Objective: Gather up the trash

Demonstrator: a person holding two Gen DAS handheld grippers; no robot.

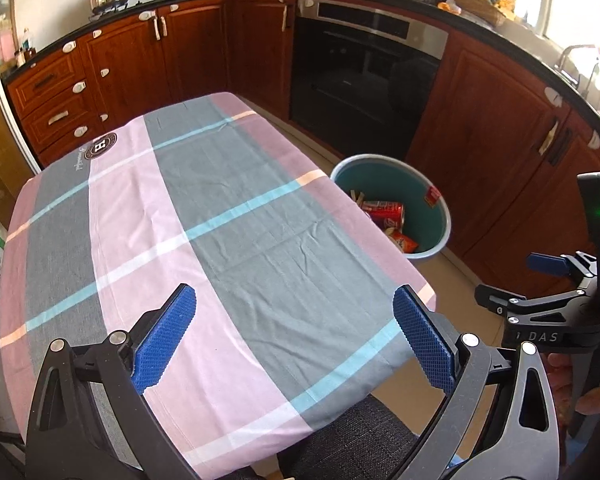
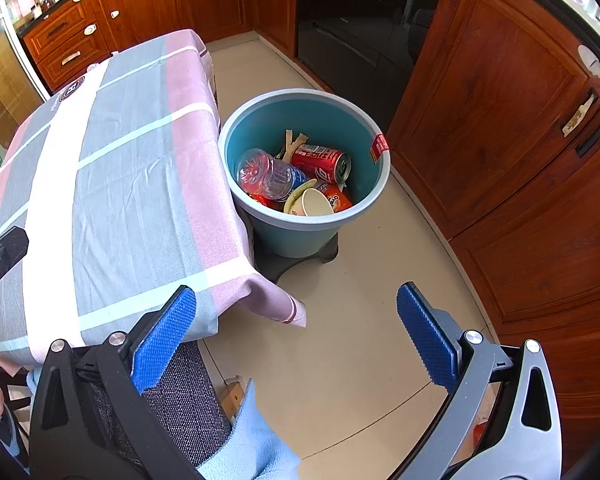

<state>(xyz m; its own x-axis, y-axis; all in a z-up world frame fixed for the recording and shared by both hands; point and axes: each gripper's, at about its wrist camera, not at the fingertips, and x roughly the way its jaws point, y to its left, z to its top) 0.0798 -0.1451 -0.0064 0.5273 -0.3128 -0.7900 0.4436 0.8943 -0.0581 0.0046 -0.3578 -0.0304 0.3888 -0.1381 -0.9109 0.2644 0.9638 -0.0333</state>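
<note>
Left wrist view: left gripper (image 1: 294,338) jaws spread wide, nothing between them, hovering over the checked tablecloth (image 1: 188,216) near its 6 o'clock edge. Bin (image 1: 440,236) on floor at 3 o'clock of the table, just beside its edge. Right gripper (image 2: 296,338) jaws also spread, empty, over the floor tiles (image 2: 352,320), bin (image 2: 300,232) at 12 o'clock from it. Inside the bin: red can (image 2: 320,162), crushed plastic bottle (image 2: 266,176), paper cup (image 2: 316,202), orange wrapper (image 2: 338,200). Oven (image 1: 360,76) beyond the bin.
</note>
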